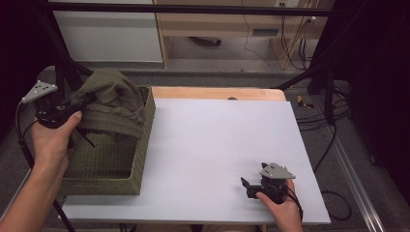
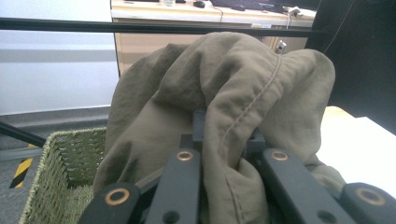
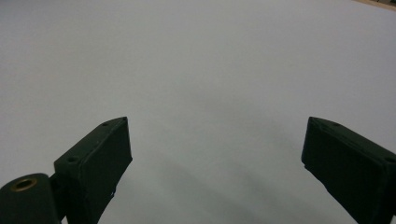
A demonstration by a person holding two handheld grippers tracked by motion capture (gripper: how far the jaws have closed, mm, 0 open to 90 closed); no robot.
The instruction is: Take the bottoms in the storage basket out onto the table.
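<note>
White smooth tabletop (image 1: 217, 154), woven basket (image 1: 121, 169), left tool (image 1: 72, 112) pinching creased olive cloth (image 1: 113, 99)

Readable text, labels, brands, numbers: none. Sole sign: yellow-and-black hazard striping (image 2: 21, 171) on the floor beside the basket (image 2: 65, 158), seen in the left gripper view.

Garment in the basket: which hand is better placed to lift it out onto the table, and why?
Left. Its tongs are shut on the garment above the basket; the right tongs rest open on the table.
</note>
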